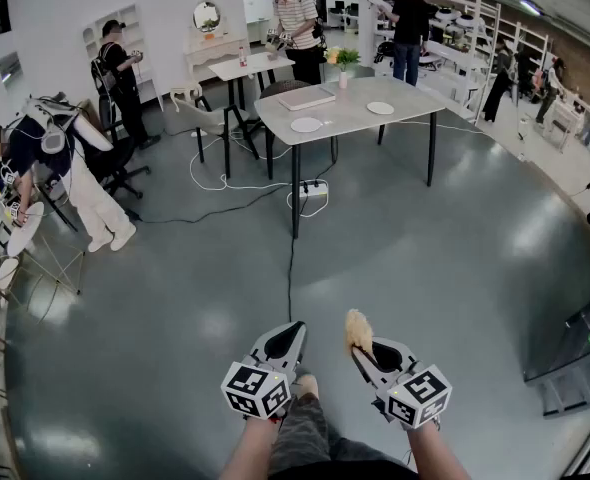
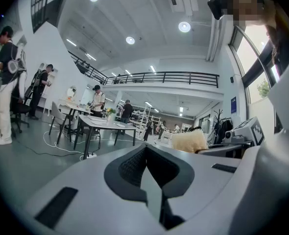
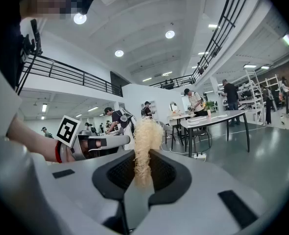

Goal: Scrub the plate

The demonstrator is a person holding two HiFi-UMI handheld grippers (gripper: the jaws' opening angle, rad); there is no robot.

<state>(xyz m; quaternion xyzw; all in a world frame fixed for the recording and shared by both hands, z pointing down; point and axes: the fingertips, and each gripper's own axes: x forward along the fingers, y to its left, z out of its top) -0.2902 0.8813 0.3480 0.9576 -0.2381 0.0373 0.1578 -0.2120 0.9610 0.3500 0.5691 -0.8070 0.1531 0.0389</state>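
Note:
Far ahead stands a grey table (image 1: 350,113) with two white plates on it, one near its front edge (image 1: 306,124) and one further right (image 1: 380,108). Both grippers hang low over the grey floor, well short of the table. My left gripper (image 1: 295,330) (image 2: 145,153) is shut with nothing in it. My right gripper (image 1: 356,350) (image 3: 137,173) is shut on a pale yellow fibrous scrubber (image 1: 357,328) (image 3: 145,143), which sticks up past the jaws. The scrubber (image 2: 188,141) also shows in the left gripper view, to the right. The table (image 3: 215,120) appears in the right gripper view too.
A flat pinkish tray (image 1: 306,96) and a potted plant (image 1: 346,60) share the table. A white cable and power strip (image 1: 313,190) lie on the floor under it. Several people, chairs, a second table (image 1: 243,66) and shelving ring the room. A dark rack (image 1: 585,353) stands at right.

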